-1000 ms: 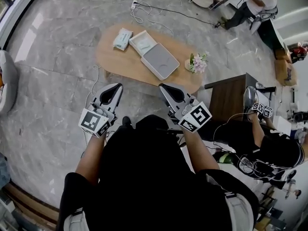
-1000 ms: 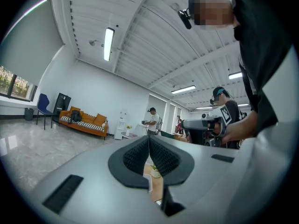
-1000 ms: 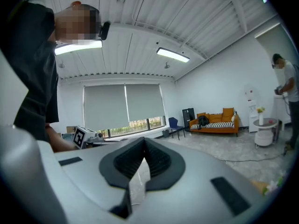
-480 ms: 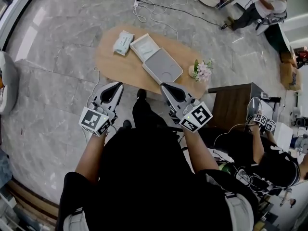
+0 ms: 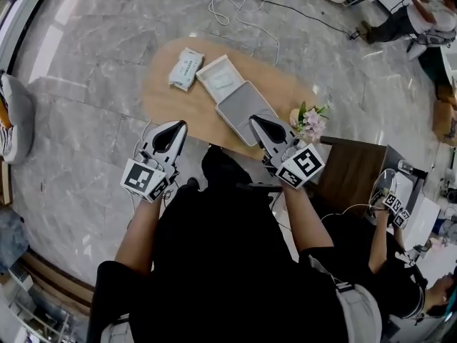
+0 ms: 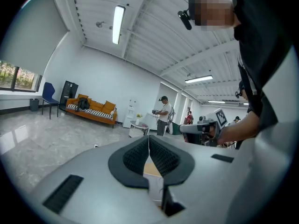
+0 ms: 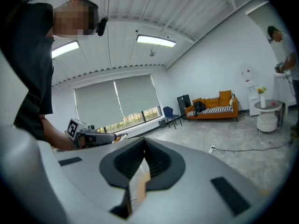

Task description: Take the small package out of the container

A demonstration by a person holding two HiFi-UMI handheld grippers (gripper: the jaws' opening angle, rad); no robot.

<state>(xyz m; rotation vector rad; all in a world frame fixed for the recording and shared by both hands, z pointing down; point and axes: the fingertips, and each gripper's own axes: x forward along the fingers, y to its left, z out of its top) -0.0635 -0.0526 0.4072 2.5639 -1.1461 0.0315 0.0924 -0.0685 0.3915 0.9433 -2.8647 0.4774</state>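
A small pale package (image 5: 184, 69) lies on the oval wooden table (image 5: 164, 98), just left of the container. The container is a white open box (image 5: 222, 78) with a grey flat lid (image 5: 241, 104) lying beside it. My left gripper (image 5: 179, 124) hangs short of the table's near edge, shut and empty. My right gripper (image 5: 254, 119) reaches over the near edge, above the grey lid, also shut with nothing in it. In the left gripper view the left gripper (image 6: 149, 138) has its jaws together; in the right gripper view the right gripper (image 7: 144, 140) does too.
A small vase of flowers (image 5: 308, 121) stands at the table's right end. A dark wooden side table (image 5: 351, 168) sits to the right, with a seated person (image 5: 389, 263) beside it. Cables (image 5: 250, 9) trail over the marble floor beyond the table.
The table has come closer in the head view. The right gripper's tip now lies over the grey lid at the near edge. Both grippers stay shut.
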